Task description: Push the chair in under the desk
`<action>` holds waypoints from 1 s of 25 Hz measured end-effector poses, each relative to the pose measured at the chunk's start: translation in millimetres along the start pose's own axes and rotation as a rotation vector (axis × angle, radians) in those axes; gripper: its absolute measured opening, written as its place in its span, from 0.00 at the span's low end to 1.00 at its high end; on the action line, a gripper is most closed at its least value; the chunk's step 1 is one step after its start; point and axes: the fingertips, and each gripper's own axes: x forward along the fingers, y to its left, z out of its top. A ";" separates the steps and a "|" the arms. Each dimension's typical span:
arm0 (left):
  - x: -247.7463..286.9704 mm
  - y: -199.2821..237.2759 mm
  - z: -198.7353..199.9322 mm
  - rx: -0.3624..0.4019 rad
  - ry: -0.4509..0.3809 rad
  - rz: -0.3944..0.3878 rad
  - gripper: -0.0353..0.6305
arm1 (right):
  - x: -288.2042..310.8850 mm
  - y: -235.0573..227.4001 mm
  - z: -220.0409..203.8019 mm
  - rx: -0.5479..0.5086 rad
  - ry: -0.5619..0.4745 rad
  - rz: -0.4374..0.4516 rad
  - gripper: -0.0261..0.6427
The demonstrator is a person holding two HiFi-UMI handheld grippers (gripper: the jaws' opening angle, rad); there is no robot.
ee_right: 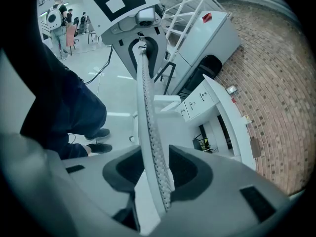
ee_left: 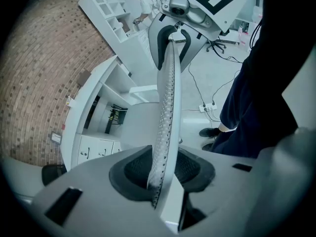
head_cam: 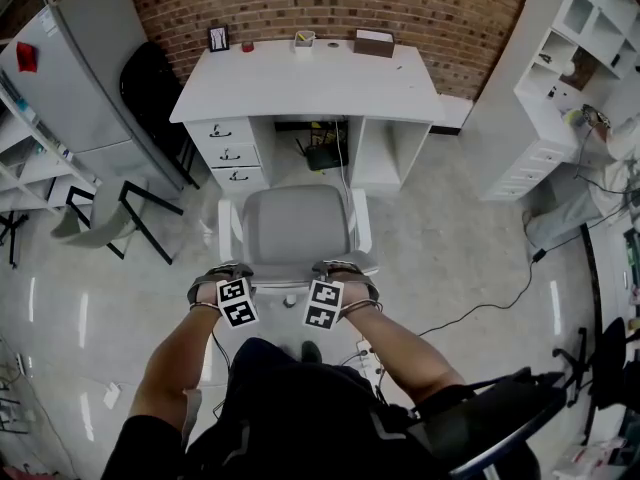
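Observation:
A grey-and-white office chair [head_cam: 295,223] stands in front of the white desk [head_cam: 300,83], its seat facing the knee space. Both grippers grasp the top edge of its backrest from behind. My left gripper [head_cam: 232,270] is shut on the backrest's left part, and my right gripper [head_cam: 338,268] on its right part. In the left gripper view the perforated backrest edge [ee_left: 167,98] runs between the dark pads of the left gripper [ee_left: 160,174]. In the right gripper view the same backrest edge [ee_right: 147,102] passes through the right gripper [ee_right: 157,174].
The desk has drawers [head_cam: 228,153] on its left side and a black device with cables [head_cam: 322,153] in the knee space. A box [head_cam: 373,43], a cup [head_cam: 304,39] and a small frame [head_cam: 218,38] sit on top. A white shelf unit [head_cam: 570,68] stands right, a black chair [head_cam: 150,83] left.

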 end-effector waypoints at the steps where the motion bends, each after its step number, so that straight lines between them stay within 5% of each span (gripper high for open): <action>1: 0.3 2.4 2.3 0.007 -0.001 0.005 0.23 | 0.0 -3.3 -1.6 0.000 0.001 -0.002 0.26; 25: 33.5 82.3 17.3 0.108 -0.065 -0.017 0.19 | 37.1 -81.3 -7.9 0.029 0.061 -0.039 0.25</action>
